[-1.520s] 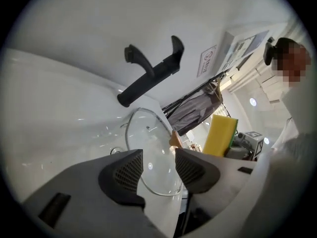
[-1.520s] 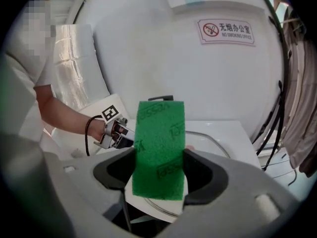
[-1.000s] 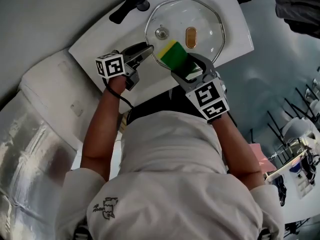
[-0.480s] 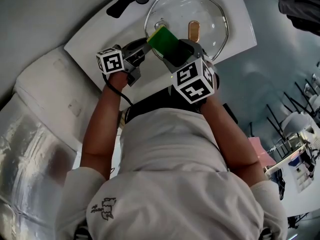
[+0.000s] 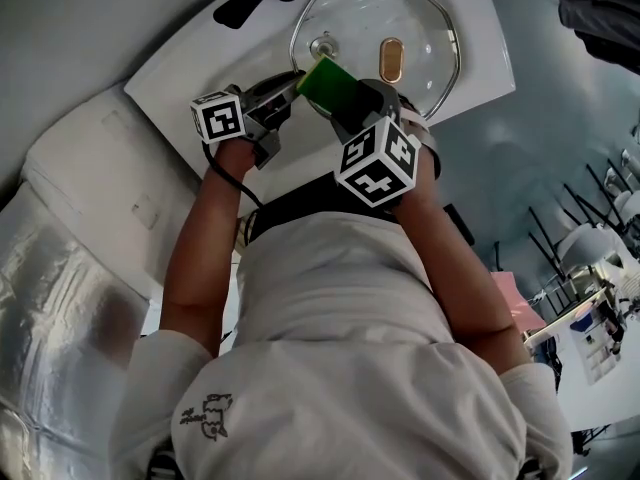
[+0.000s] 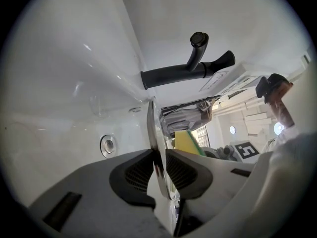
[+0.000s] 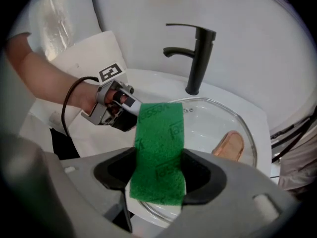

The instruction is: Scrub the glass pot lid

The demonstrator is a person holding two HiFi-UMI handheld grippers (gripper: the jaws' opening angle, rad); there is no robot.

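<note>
The sponge [image 5: 325, 83] is green and yellow, the faucet [image 7: 199, 58] black, the sink [image 5: 180, 68] white.

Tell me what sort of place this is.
Likely a wash station: a white sink with a black faucet, a glass pot lid in it, and a green sponge.

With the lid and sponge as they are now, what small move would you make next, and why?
Probably press the sponge down onto the lid and begin rubbing. The left gripper has just been closing its jaws and now pinches the rim, steadying it, while the right gripper holds the sponge just over the glass.
</note>
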